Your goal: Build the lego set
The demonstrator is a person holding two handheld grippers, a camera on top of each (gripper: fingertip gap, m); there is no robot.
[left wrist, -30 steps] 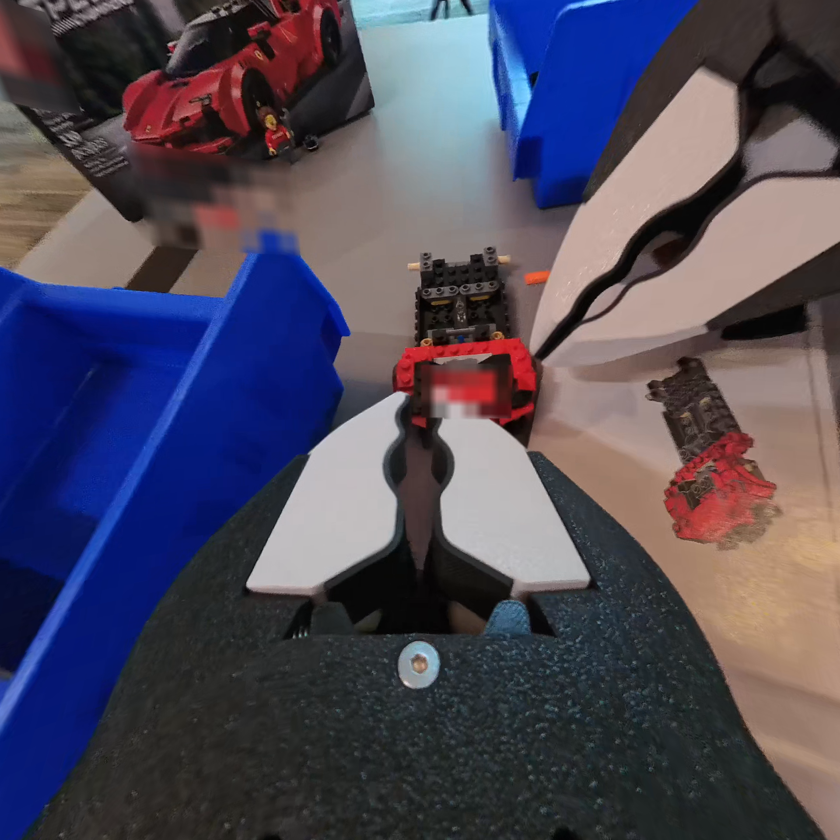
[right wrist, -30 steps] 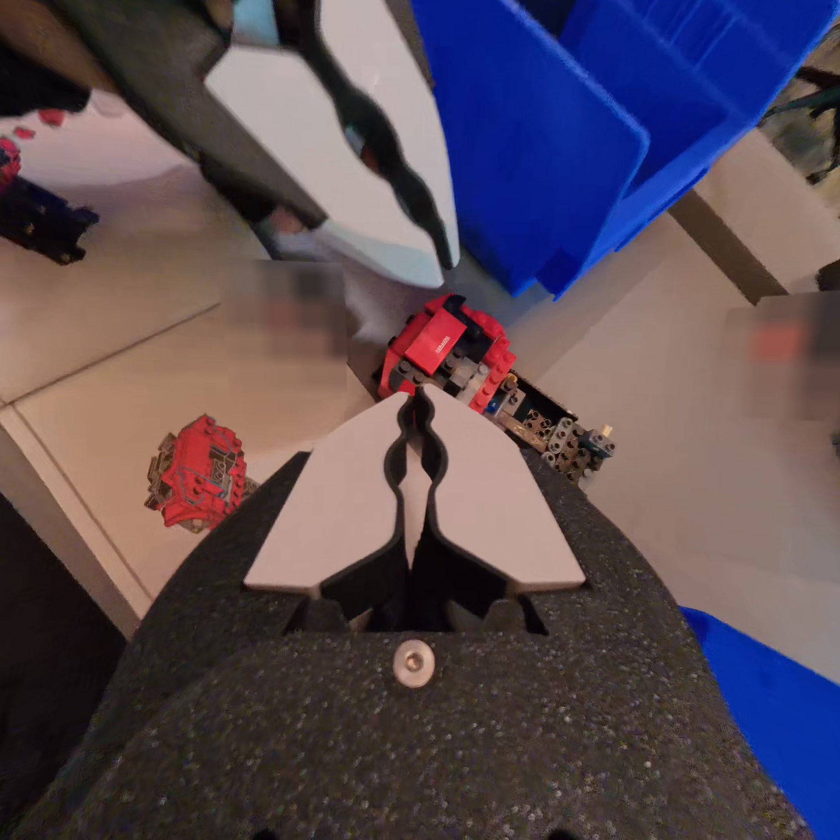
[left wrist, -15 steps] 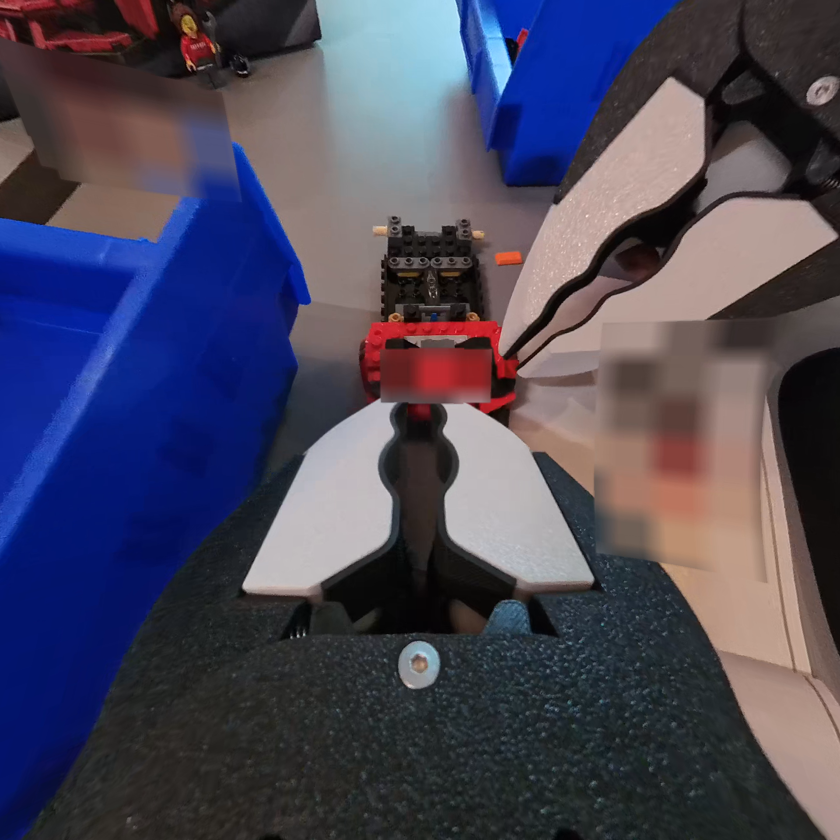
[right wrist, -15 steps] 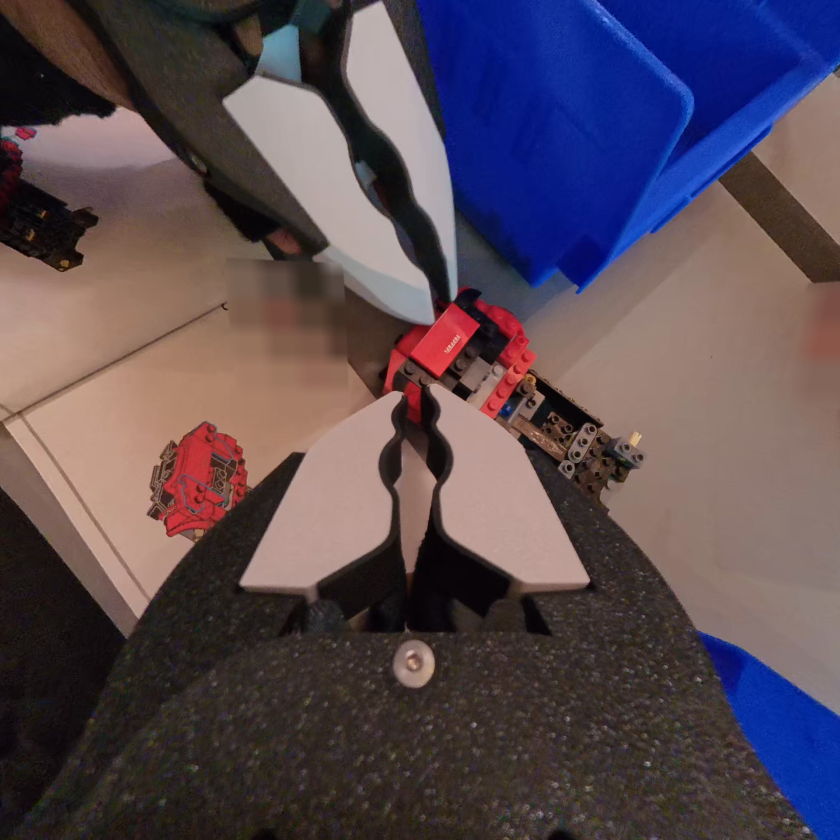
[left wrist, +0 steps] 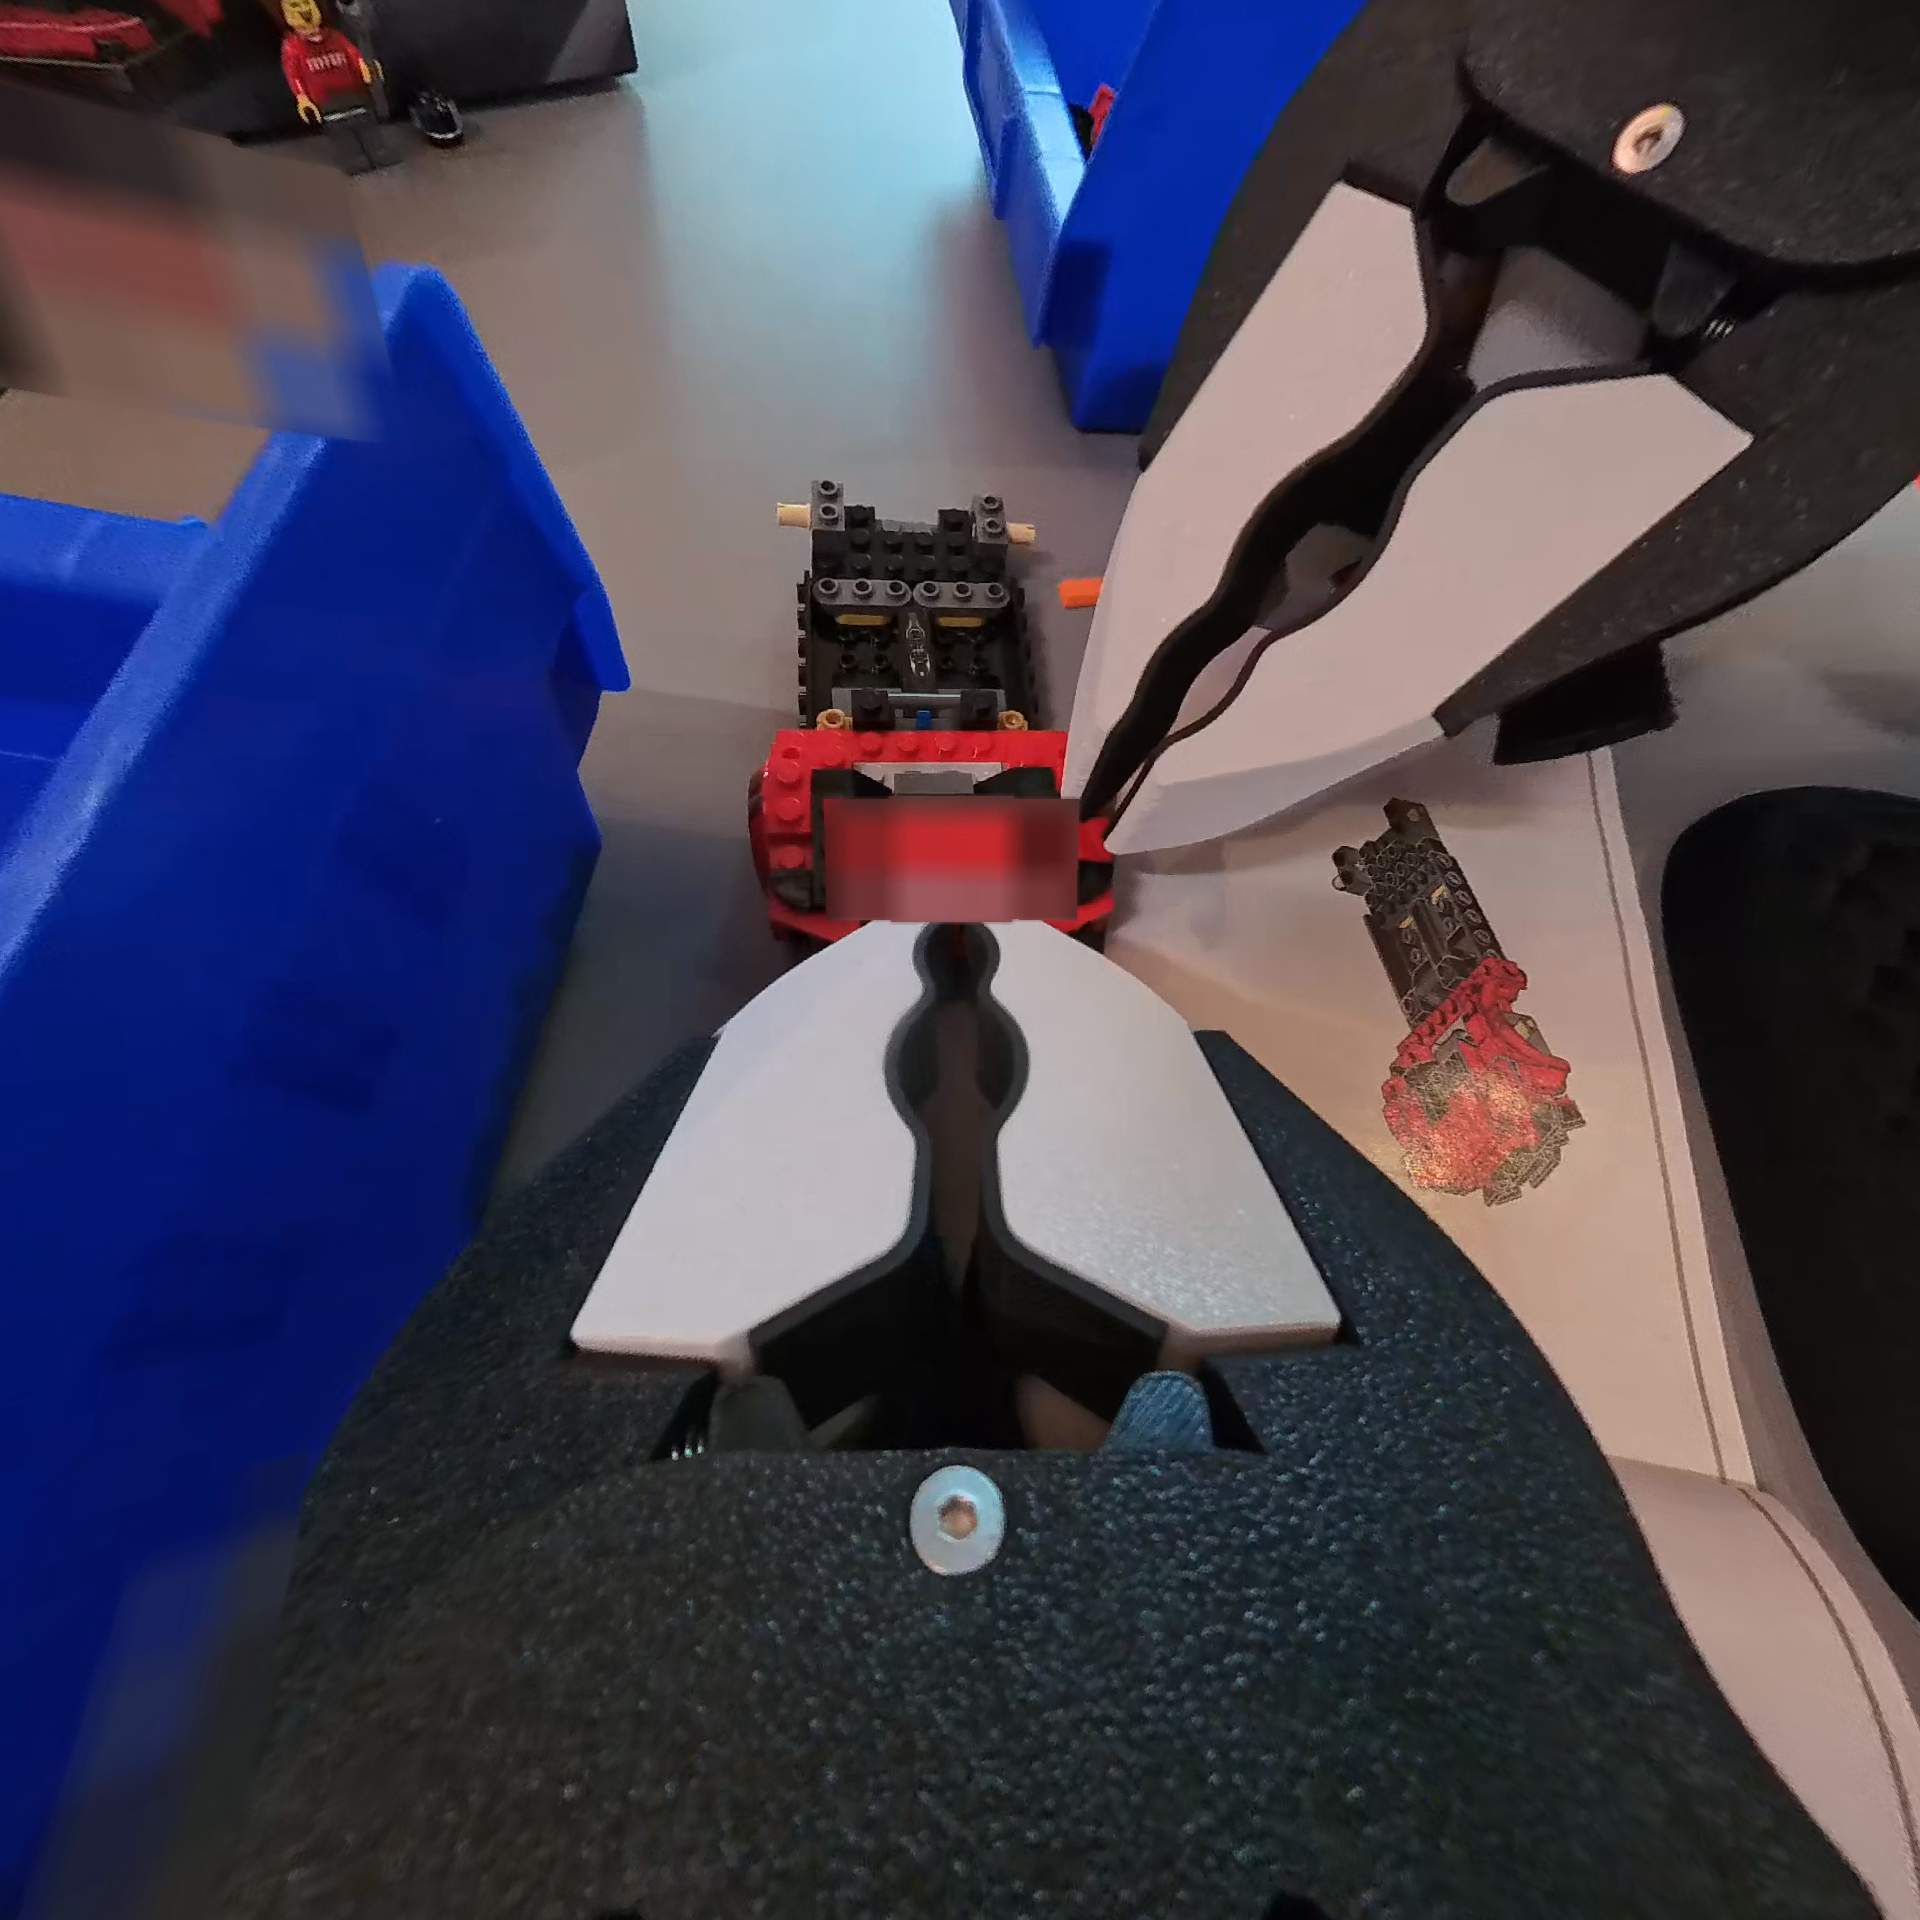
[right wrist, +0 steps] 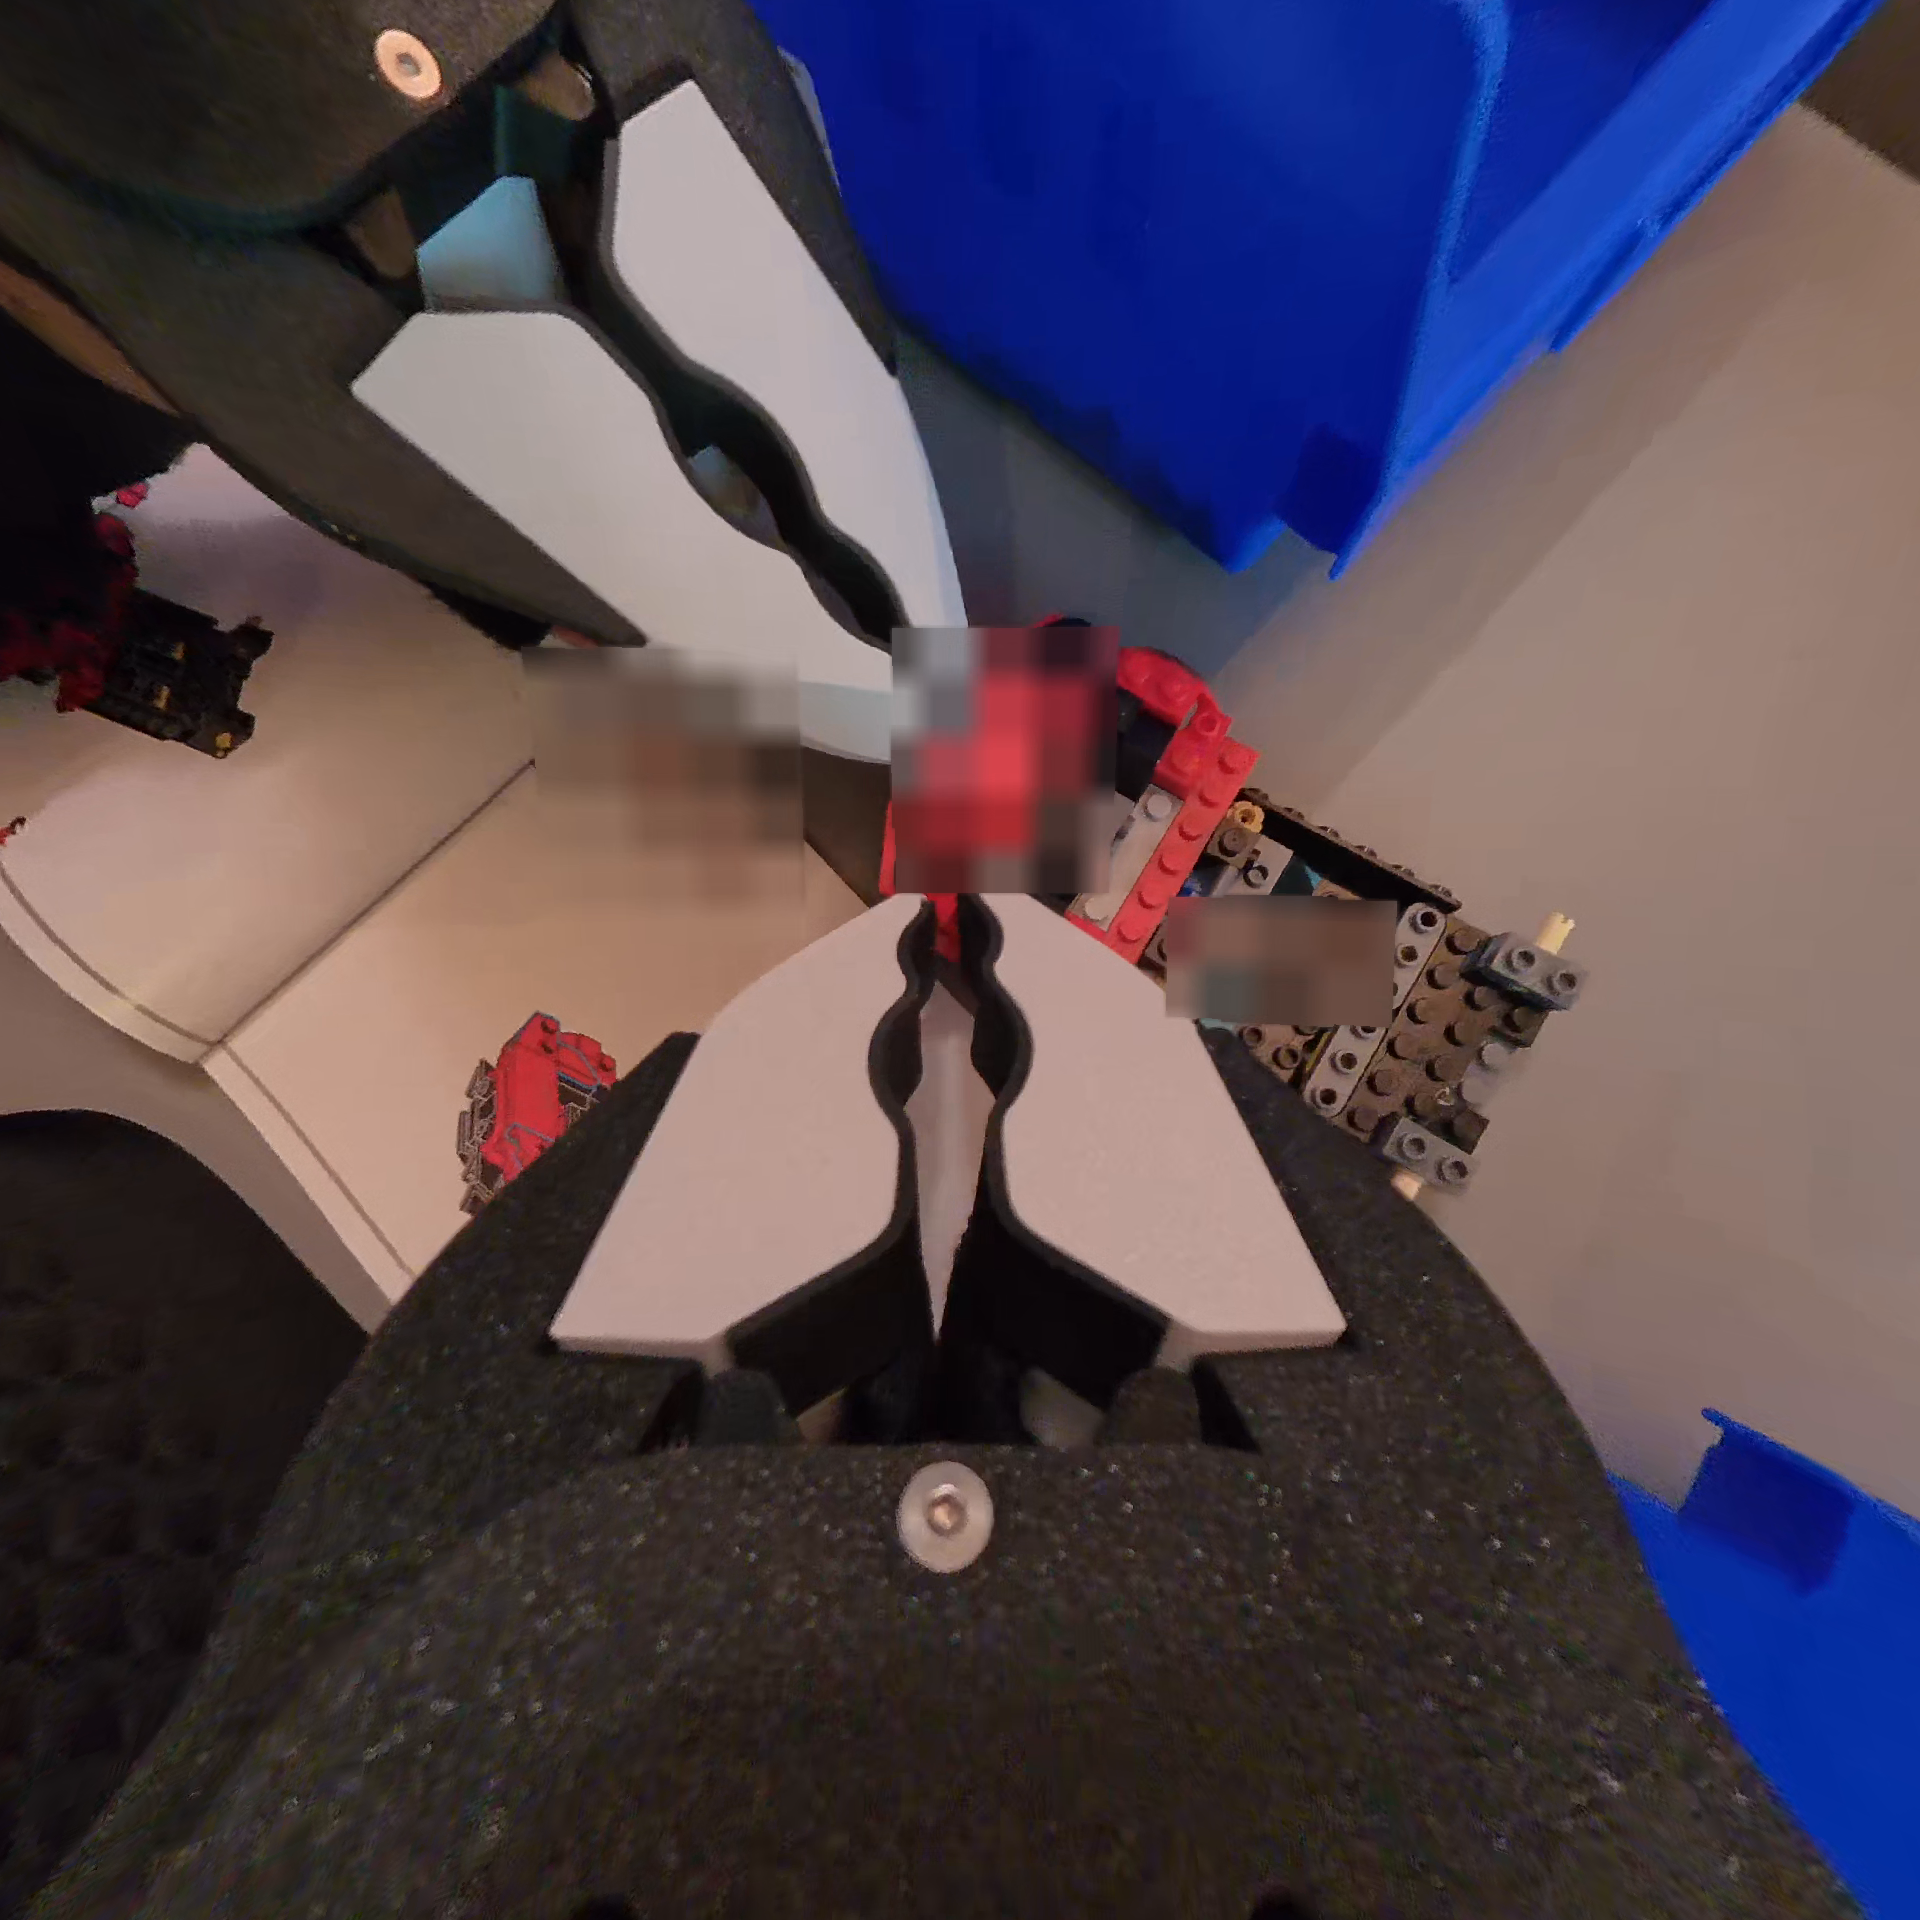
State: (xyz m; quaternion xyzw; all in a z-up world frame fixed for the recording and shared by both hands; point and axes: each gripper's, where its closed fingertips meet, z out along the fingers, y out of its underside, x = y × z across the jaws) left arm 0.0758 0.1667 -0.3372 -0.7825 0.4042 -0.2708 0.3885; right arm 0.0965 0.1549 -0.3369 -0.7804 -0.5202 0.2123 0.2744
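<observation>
Left wrist view shows the lego car (left wrist: 914,727) lying lengthwise dead ahead on the table (left wrist: 748,312), red end nearest. The left gripper (left wrist: 954,935), clenched, touches that end. The right gripper (left wrist: 1103,831), also closed, meets its right corner.

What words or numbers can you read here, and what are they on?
Car: a blur patch covers its red top, so nothing is readable.
Minifigure: the shirt print is too small to read.
Booklet: only a drawing shows, no words.
Blue bins: no labels in view.
</observation>
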